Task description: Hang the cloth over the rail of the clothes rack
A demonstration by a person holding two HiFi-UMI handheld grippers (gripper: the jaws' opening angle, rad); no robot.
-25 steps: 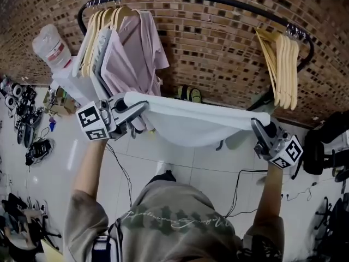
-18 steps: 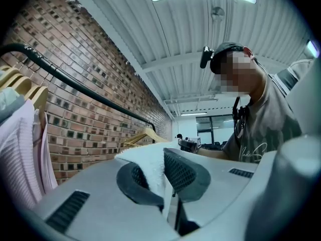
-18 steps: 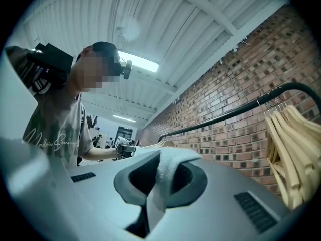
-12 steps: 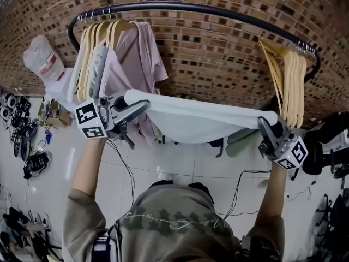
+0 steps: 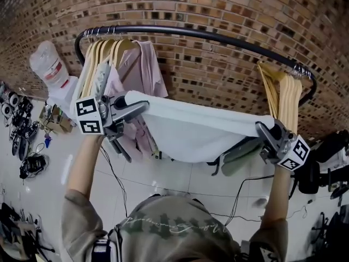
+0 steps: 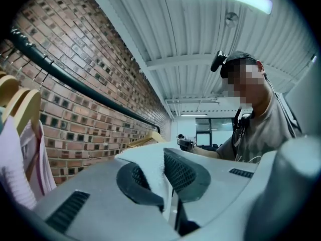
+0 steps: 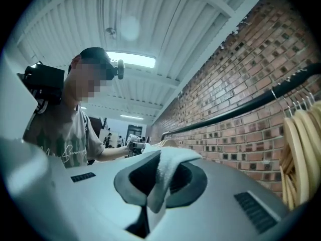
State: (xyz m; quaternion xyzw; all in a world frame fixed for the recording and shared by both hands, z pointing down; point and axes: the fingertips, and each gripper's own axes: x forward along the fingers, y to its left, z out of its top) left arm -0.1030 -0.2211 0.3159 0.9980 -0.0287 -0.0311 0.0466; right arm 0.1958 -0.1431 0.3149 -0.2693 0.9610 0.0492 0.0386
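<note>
Here, the white cloth (image 5: 202, 127) hangs stretched between my two claws, below and in front of the black rail (image 5: 218, 37), with its middle sagging in a shallow belly. My left claw (image 5: 143, 106) is pinched tight on one end of the upper edge and my right claw (image 5: 260, 129) on the other. Each gripper view shows a fold of fabric pressed between the pads.

The bare stretch of rail lies between the pink garment (image 5: 144, 70) on its hangers at the left and the bunch of empty wooden hangers (image 5: 283, 91) at the right.

To do this step well, I judge that both claws should rise together until the upper edge clears the rail. They should then carry it across toward the brick wall (image 5: 218, 4) and lower it so that roughly equal lengths hang on either side. The cloth wants to be kept taut and my right claw kept clear of the empty hangers. Neither claw should release before the rail bears the weight.
</note>
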